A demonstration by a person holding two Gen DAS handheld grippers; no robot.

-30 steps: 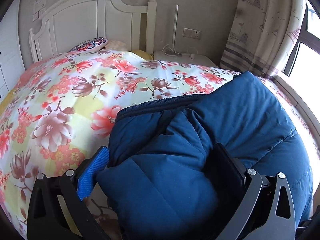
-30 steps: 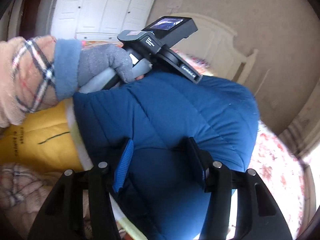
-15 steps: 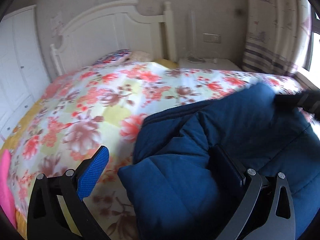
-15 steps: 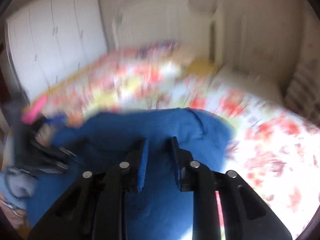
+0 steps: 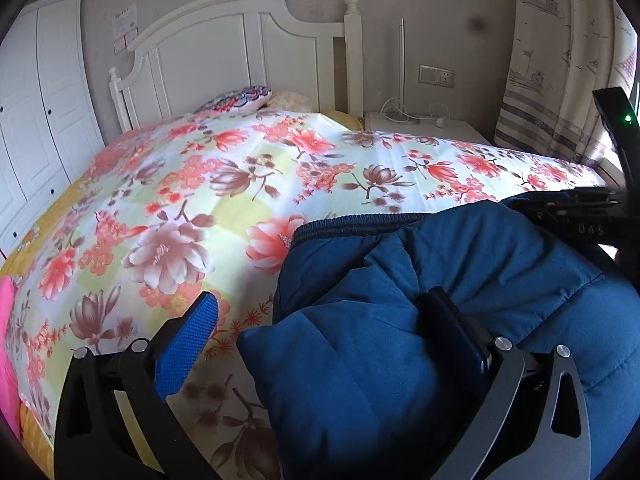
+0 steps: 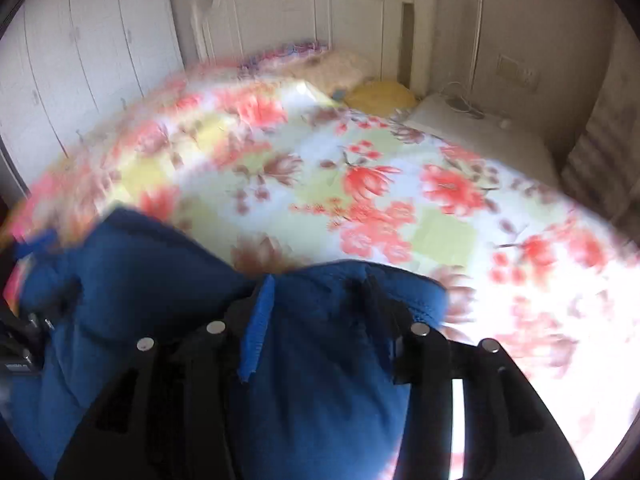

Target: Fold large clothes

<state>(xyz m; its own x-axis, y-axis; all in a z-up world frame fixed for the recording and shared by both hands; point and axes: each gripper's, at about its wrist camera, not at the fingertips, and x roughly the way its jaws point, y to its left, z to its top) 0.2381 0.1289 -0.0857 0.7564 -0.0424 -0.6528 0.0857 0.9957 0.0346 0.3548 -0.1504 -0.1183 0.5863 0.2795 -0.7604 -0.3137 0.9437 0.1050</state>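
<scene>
A bedroom, and the bed's flowered quilt (image 5: 224, 184) carries everything. Nearest me, the left gripper (image 5: 320, 340) has its jaws wide apart: the blue pad hangs free over the quilt, while the dark finger lies against a bulging fold of the navy padded jacket (image 5: 460, 280), which sits bunched at the near right of the bed. The right gripper (image 6: 316, 320) has just been opening its jaws, with jacket cloth between them; that view is smeared, so I cannot tell whether the pads press on it or have let go. Further back, the jacket's ribbed hem lies along the quilt, and beyond it the bed is bare up to the pillows (image 5: 240, 98) and white headboard (image 5: 248, 44). I'd judge the jacket doubled over once but lumpy: flattening and another fold remain.
</scene>
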